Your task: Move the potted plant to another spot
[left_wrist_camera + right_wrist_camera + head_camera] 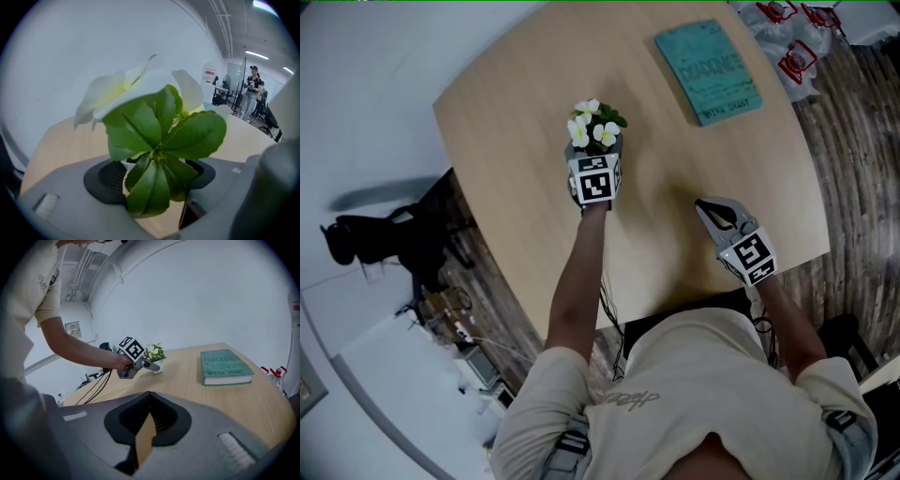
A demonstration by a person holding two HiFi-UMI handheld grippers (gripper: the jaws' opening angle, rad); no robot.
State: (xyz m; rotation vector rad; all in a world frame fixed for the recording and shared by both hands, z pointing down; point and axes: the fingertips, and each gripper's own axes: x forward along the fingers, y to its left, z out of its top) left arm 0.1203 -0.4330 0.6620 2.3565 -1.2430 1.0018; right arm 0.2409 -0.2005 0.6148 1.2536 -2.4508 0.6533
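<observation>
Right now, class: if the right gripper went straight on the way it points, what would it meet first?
Probably the bare table top: the right gripper tilts downward, aiming between the potted plant and the book, meeting neither. Depth is hard to judge.

A: What've we got for the room?
B: Plain white wall (pixel 211 296) behind. Strip lights (pixel 257 55) are on at the far end of the ceiling (pixel 220 23).
A: Floor?
B: Dark wood planks, so a wood floor (pixel 853 122). We've got a light wood table (pixel 516 84) w/ rounded corners on it.
A: Anything round the table?
B: A black shape (pixel 375 234) at left, maybe a chair, we can't tell. There's small clutter (pixel 459 323) on the floor near it, and ppl (pixel 253 89) standing far back.
</observation>
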